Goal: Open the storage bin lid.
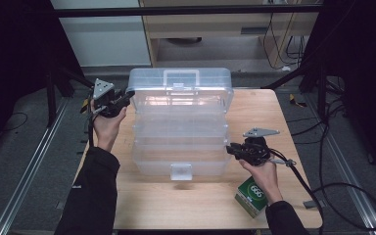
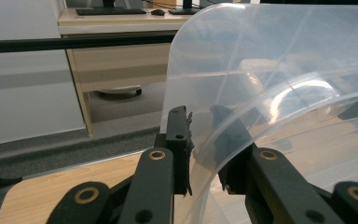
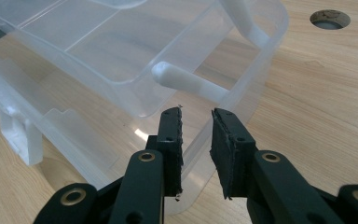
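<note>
You are clamping your left gripper (image 1: 126,96) on the clear tiered box's (image 1: 181,127) raised lid (image 2: 261,84) edge (table centre), while your right gripper (image 3: 196,116) is gripping its bottom tray's (image 3: 135,154) corner rim.

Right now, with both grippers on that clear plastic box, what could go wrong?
The left gripper pinches just the thin edge of the lid; the slick plastic might slip out or flex. The right gripper has the lower tray's corner between its jaws but may not be pressing it, so the clear tiered box could slide on the table. The green carton lies near the right forearm and could get knocked off.
</note>
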`<state>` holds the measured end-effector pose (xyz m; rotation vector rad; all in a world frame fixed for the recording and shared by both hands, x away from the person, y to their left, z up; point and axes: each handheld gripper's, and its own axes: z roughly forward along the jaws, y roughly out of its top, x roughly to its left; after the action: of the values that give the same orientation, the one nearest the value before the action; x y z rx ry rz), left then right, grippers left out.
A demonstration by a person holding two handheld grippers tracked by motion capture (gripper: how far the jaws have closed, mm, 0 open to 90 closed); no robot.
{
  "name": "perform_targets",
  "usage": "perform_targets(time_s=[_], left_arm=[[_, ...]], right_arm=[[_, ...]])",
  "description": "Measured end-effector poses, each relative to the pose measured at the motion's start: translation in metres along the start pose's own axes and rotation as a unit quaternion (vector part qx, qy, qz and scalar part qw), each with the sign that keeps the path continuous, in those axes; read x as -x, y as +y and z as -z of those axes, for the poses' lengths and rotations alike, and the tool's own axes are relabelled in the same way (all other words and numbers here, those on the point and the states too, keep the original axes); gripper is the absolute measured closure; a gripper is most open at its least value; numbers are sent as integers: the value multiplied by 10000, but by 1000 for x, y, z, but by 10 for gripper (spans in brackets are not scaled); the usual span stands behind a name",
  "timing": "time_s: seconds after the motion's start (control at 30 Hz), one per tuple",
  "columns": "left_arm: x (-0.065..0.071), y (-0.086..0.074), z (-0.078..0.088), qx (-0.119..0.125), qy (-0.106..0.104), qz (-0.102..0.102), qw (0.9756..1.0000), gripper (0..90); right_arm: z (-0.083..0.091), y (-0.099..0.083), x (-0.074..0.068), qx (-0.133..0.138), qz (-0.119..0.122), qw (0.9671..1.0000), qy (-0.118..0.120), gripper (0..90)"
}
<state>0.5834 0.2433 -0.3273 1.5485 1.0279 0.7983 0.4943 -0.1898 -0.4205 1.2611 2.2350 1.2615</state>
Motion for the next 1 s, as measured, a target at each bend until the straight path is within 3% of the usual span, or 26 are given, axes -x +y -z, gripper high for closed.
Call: perform_targets(time_s=[0.6, 1.0], left_arm=[[-6, 7, -21, 51, 74, 140, 9999, 775], [-9, 13, -36, -14, 188, 127, 9997, 779]], right_arm=[[-1, 1, 1, -22, -33, 10000, 15, 723], [-1, 1, 1, -23, -40, 10000, -4, 722]])
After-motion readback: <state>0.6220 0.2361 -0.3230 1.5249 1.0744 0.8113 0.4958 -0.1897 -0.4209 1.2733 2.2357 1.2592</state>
